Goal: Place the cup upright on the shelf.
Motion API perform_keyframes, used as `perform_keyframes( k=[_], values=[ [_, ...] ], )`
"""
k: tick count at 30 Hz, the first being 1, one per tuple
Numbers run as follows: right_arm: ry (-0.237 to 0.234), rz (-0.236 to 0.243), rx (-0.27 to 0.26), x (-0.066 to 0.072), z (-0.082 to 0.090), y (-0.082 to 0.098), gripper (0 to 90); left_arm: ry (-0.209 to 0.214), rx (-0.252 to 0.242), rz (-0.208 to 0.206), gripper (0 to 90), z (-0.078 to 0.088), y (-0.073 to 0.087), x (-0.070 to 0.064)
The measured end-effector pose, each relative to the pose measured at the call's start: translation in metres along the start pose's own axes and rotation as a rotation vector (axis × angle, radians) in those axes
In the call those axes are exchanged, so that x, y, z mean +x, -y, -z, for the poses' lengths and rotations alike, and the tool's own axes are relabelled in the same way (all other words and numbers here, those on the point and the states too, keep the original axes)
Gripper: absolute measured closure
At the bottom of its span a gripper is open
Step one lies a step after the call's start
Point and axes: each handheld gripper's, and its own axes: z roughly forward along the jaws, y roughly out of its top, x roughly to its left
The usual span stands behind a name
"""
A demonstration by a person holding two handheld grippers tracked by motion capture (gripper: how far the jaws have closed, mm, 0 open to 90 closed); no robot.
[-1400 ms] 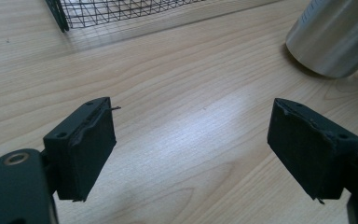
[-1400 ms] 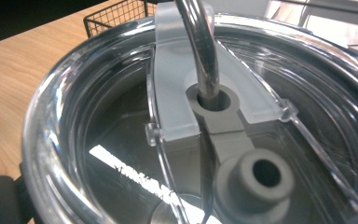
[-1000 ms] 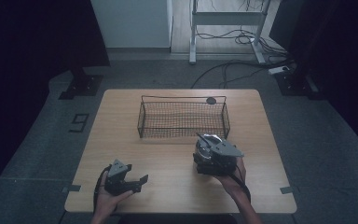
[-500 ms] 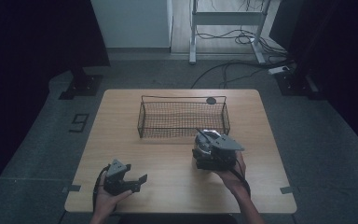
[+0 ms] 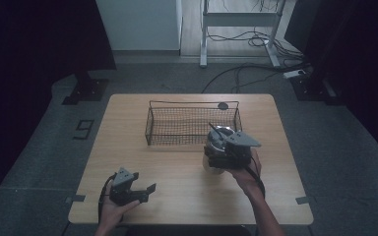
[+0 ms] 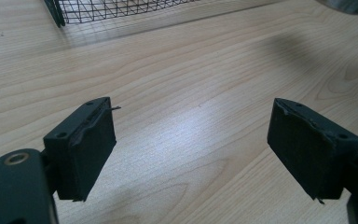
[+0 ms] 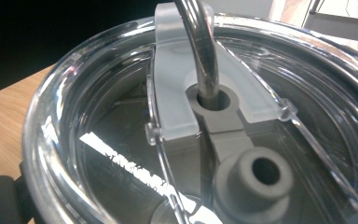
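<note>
**Right gripper view: tumbler lid crowds the lens**

Right gripper view sits so close to the tumbler (image 7: pixel 205 140) that the jaws are mostly hidden; whether they clamp it I cannot tell. A metal straw (image 7: pixel 200 51) passes through its clear lid. The right gripper (image 5: pixel 229 152) holds against the tumbler just in front of the wire basket (image 5: pixel 192 123). The left gripper (image 6: pixel 191 154), well nearer than the basket, has jaws spread wide over bare surface (image 6: pixel 182 84).

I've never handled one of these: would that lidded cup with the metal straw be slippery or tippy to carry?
Probably slippery: the cup looks like smooth, shiny metal under a glossy clear lid. Probably rigid, so the right gripper can squeeze it without denting. Likely somewhat top-heavy: the straw stands above the lid and sits loosely in its hole, so tilting may swing it.
</note>
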Motion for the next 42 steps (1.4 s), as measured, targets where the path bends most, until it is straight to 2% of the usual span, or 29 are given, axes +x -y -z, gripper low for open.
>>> perform_keyframes(
  k=[6,13,23,28,34,42],
  values=[
    [-0.005,-0.011,-0.014,-0.006,0.002,-0.01,3.1,0.004,0.003,-0.003,15.4,-0.001,0.0,0.0],
    [0.011,-0.035,-0.021,-0.014,0.002,-0.018,3.1,0.004,0.0,-0.008,15.4,-0.001,-0.002,0.0],
    [0.028,-0.067,-0.009,-0.026,-0.007,-0.028,3.1,0.005,-0.007,-0.001,15.4,0.0,-0.003,0.001],
    [0.038,-0.067,-0.004,-0.03,-0.012,-0.034,3.1,-0.004,-0.014,0.006,15.4,0.003,-0.002,0.004],
    [0.041,-0.064,0.007,-0.033,-0.019,-0.039,3.1,0.001,-0.008,-0.003,15.4,0.002,-0.002,0.002],
    [0.057,-0.064,0.01,-0.036,-0.028,-0.049,3.1,0.003,-0.015,0.005,15.4,0.004,-0.002,0.004]
  ],
)
